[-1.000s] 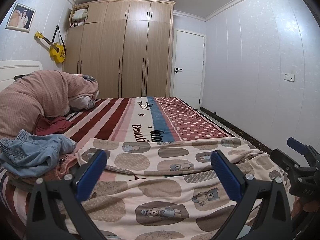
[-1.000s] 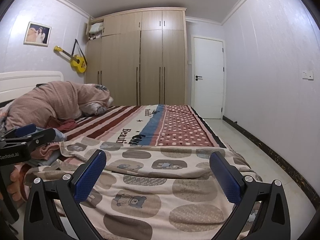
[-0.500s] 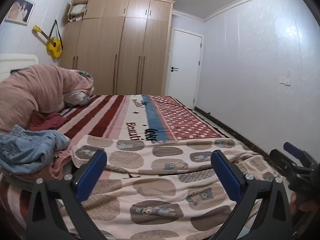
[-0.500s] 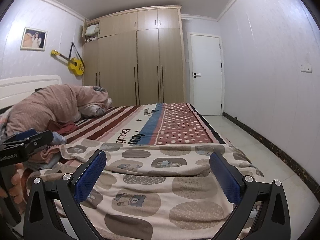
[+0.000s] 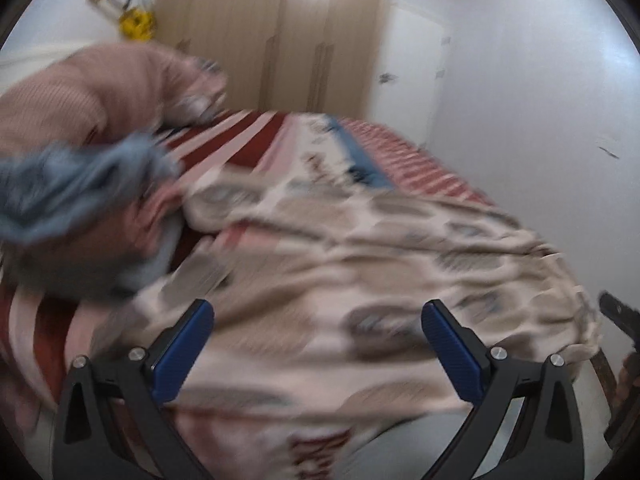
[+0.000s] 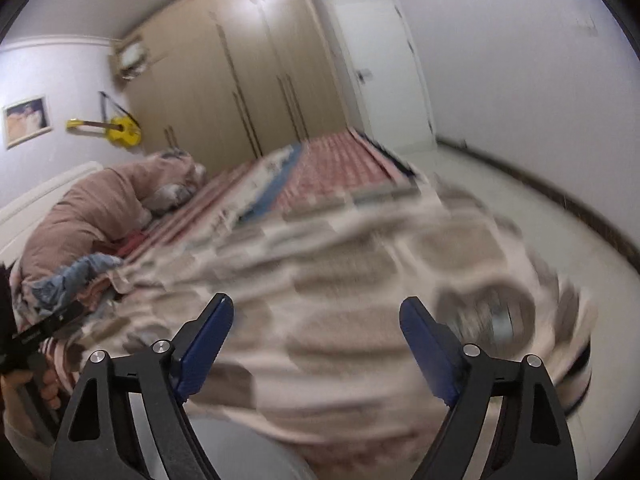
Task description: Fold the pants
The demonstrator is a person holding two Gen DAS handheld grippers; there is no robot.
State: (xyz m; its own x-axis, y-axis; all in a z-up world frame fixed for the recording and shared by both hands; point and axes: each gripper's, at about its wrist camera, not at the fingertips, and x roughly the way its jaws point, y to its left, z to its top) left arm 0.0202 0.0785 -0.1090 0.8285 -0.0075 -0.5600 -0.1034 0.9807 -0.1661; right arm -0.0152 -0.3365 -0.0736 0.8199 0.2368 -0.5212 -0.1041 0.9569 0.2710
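A crumpled blue denim garment, likely the pants (image 5: 72, 188), lies on a heap of pink clothes at the bed's left side; it also shows in the right wrist view (image 6: 76, 272). My left gripper (image 5: 318, 344) is open and empty above the bear-print blanket (image 5: 360, 264), right of the heap. My right gripper (image 6: 316, 340) is open and empty over the blanket's near right part (image 6: 360, 280). Both views are motion-blurred.
A pink duvet (image 5: 80, 92) is piled at the headboard. The striped bedsheet (image 5: 248, 140) lies beyond the blanket. A wardrobe (image 6: 240, 80) and white door (image 6: 380, 68) stand at the far end. Floor (image 6: 520, 208) runs along the bed's right side.
Both grippers have moved forward and tipped down toward the bed. The left one swung closer to the clothes heap; the right view has rolled. Both stay open.
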